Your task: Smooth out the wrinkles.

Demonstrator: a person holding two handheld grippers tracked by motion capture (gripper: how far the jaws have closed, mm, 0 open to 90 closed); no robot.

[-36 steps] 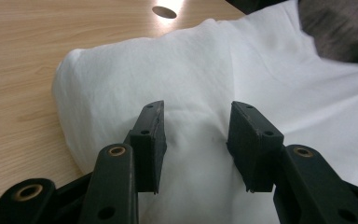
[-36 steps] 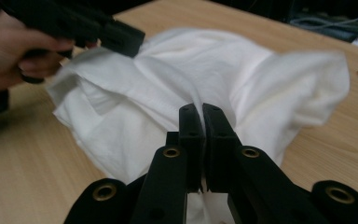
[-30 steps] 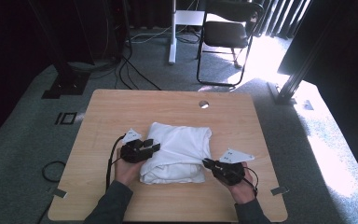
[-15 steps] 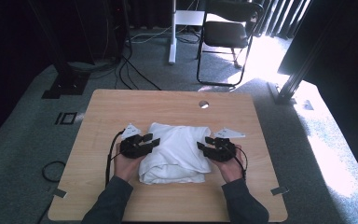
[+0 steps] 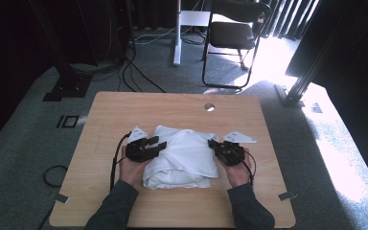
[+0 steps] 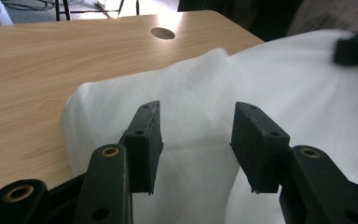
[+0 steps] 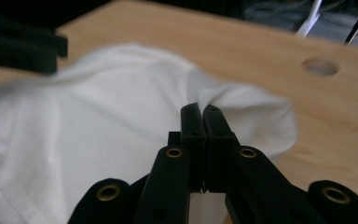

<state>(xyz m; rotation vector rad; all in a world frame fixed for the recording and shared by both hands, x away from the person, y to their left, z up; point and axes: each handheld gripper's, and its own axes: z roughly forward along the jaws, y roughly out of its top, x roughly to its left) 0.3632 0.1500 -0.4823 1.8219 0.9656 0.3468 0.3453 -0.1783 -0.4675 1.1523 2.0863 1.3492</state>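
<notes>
A white cloth point(image 5: 184, 153) lies bunched and folded in the middle of the wooden table point(image 5: 124, 112). My left gripper point(image 5: 158, 142) is at the cloth's left edge; in the left gripper view it point(image 6: 196, 114) stands open, jaws spread just above the white cloth point(image 6: 205, 88). My right gripper point(image 5: 212, 143) is at the cloth's right edge. In the right gripper view its jaws point(image 7: 200, 108) are pressed together on a pinched fold of the cloth point(image 7: 98, 116), which creases at the tips. The left gripper's black jaw point(image 7: 23, 46) shows blurred across the cloth.
A round cable hole point(image 5: 209, 107) is in the table's far edge. A black chair point(image 5: 235, 33) and a white stand post point(image 5: 176, 33) are on the carpet behind the table, with cables point(image 5: 139, 72) at the far left. Bare wood surrounds the cloth.
My right gripper has moved from the cloth's near right corner up to its right edge, and the cloth's right side has bunched inward. The left gripper shifted slightly forward.
</notes>
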